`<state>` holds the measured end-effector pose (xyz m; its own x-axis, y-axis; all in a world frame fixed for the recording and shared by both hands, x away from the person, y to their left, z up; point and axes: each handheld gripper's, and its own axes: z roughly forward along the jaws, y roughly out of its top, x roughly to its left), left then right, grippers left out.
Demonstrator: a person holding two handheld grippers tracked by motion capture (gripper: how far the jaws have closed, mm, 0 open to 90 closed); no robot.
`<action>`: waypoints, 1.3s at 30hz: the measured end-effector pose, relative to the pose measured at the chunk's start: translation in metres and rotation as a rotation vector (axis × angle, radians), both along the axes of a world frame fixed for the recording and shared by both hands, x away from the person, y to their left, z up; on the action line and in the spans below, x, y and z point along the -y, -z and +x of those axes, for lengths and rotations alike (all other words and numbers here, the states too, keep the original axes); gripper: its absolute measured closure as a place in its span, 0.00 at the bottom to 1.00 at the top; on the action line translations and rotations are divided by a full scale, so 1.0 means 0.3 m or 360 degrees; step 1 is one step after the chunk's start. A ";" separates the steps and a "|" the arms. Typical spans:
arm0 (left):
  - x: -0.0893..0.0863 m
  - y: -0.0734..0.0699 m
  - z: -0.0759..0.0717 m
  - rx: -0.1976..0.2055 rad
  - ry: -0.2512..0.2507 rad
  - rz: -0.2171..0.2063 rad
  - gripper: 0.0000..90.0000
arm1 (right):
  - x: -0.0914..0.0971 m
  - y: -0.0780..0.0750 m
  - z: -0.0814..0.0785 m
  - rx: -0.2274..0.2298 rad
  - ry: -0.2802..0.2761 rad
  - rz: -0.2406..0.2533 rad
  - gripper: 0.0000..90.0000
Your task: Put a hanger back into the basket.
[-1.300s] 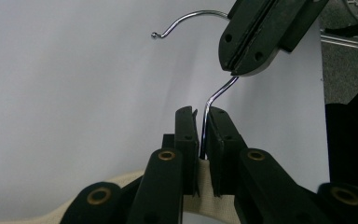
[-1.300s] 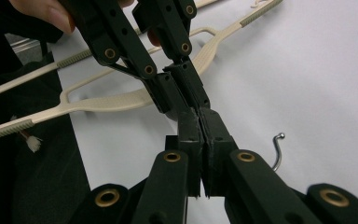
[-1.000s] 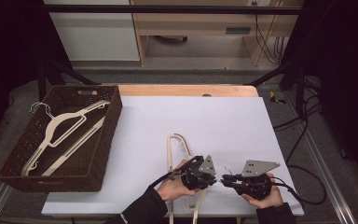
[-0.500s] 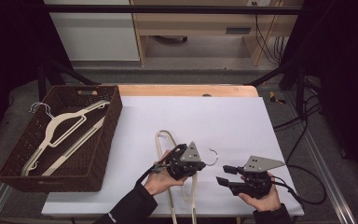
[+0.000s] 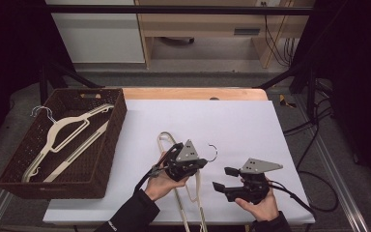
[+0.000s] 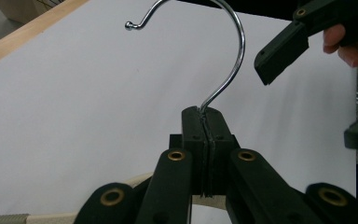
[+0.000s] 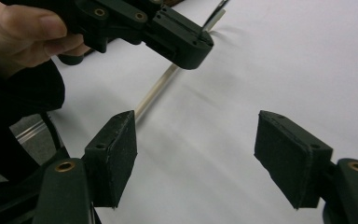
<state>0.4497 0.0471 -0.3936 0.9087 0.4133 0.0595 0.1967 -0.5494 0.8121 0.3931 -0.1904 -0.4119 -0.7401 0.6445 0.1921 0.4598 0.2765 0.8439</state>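
Note:
A cream hanger (image 5: 165,140) with a chrome hook (image 5: 214,152) lies partly raised over the white table top. My left gripper (image 5: 201,162) is shut on the stem of the hook (image 6: 225,70), and the wire runs up from between its pressed jaws (image 6: 204,122). To the right and apart from it, my right gripper (image 5: 223,178) has just been opening and holds nothing. Between its two pads (image 7: 116,151) there is only bare table. The right gripper view also has the left gripper (image 7: 177,39) and the hanger's bar (image 7: 156,93) at the top.
A dark wicker basket (image 5: 107,145) stands at the table's left with two cream hangers (image 5: 60,133) in it. A wooden strip (image 5: 193,93) runs along the table's far edge. Cables trail off the right side (image 5: 314,193).
The right gripper's jaws opened and came off the hanger's hook, drawing back to the right. The left gripper carried the hanger left and a little up.

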 end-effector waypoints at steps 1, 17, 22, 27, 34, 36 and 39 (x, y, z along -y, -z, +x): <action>-0.002 -0.002 0.000 -0.0001 -0.0010 0.0001 0.99 | -0.010 -0.001 0.002 -0.0010 -0.0003 0.0005 0.33; -0.014 -0.011 0.006 -0.0015 -0.0103 -0.0055 0.99 | -0.159 0.039 0.050 -0.0234 0.0010 0.0066 0.65; -0.009 -0.008 0.009 -0.0024 -0.0118 -0.0062 0.99 | -0.166 0.040 0.064 -0.0295 -0.0007 0.0092 0.77; -0.012 -0.009 0.010 -0.0016 -0.0137 -0.0061 0.99 | -0.178 0.037 0.083 -0.0366 0.0007 0.0135 0.85; -0.056 -0.029 0.020 -0.0070 -0.0120 -0.0125 0.83 | -0.174 0.028 0.106 -0.0522 0.0050 0.0220 0.96; -0.083 -0.046 0.015 -0.0067 -0.0126 -0.0123 0.75 | -0.173 0.024 0.116 -0.0531 0.0048 0.0238 0.97; -0.138 -0.077 0.011 -0.0089 -0.0124 -0.0180 0.64 | -0.167 0.023 0.123 -0.0534 0.0035 0.0228 0.97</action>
